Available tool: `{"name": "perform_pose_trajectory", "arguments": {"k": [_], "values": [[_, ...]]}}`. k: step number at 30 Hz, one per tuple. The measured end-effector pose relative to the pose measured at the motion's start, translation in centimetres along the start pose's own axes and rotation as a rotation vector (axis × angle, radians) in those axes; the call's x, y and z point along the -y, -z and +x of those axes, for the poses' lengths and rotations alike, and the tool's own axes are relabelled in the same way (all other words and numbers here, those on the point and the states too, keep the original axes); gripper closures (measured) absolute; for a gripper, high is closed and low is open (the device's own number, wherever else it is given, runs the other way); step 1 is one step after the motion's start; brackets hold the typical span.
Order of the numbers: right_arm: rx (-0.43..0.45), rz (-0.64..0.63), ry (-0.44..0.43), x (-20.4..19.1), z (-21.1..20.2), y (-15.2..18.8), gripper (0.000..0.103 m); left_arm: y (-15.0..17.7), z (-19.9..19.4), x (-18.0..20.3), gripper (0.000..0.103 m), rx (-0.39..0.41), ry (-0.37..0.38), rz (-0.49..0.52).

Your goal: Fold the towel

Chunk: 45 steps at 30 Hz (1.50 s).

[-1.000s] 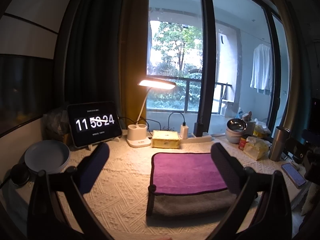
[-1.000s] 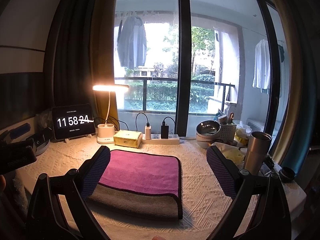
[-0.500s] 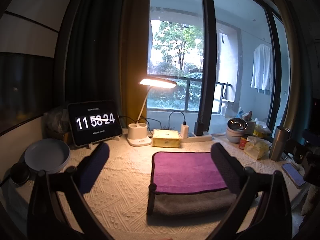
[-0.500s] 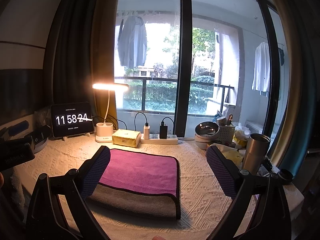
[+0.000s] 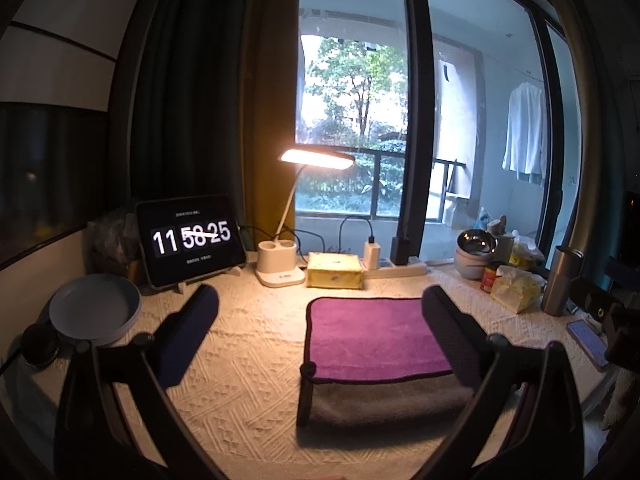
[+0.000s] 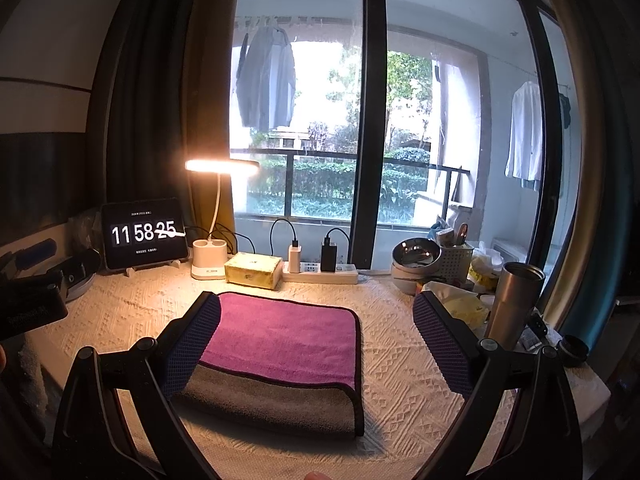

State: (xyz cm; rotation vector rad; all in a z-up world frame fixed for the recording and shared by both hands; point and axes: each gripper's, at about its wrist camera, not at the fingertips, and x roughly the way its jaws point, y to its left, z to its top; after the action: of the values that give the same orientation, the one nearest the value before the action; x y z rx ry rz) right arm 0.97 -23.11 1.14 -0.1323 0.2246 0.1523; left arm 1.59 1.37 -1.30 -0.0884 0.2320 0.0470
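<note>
A folded towel (image 5: 372,340), purple on top with a grey layer showing along its near edge, lies flat on the cream knitted tablecloth (image 5: 248,360). It also shows in the right wrist view (image 6: 280,344). My left gripper (image 5: 320,308) is open and empty, held above the table in front of the towel, its right finger over the towel's right side. My right gripper (image 6: 316,312) is open and empty, its left finger over the towel's left edge. Neither touches the towel.
At the back stand a tablet clock (image 5: 190,238), a lit desk lamp (image 5: 280,268), a yellow tissue box (image 5: 334,276) and a power strip (image 6: 320,274). A grey plate (image 5: 94,314) is at left. Bowls (image 6: 414,260), a steel tumbler (image 6: 516,304) and a phone (image 5: 588,338) are at right.
Both grippers have stayed open and nearly still; the views shift only slightly. The clock changed from 11:58:24 to 11:58:25. The towel has not moved.
</note>
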Motion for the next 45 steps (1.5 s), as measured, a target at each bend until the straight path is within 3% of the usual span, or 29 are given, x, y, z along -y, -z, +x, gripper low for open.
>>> {"name": "perform_pose_trajectory", "arguments": {"k": [15,32,41,45], "values": [[-0.097,0.025,0.0,0.7,3.1,2.2,0.004,2.8,4.2,0.1,0.001,-0.151,-0.011,0.002],[-0.174,0.029,0.005,1.0,5.4,4.0,0.007,4.4,6.1,0.4,0.001,-0.23,-0.011,0.011],[-0.211,0.028,0.006,1.3,6.3,4.8,0.013,5.3,7.3,0.1,0.001,-0.271,-0.01,0.012],[-0.24,0.033,0.008,1.9,7.4,5.3,0.021,5.9,8.5,-0.1,0.001,-0.29,-0.012,0.018]]}}
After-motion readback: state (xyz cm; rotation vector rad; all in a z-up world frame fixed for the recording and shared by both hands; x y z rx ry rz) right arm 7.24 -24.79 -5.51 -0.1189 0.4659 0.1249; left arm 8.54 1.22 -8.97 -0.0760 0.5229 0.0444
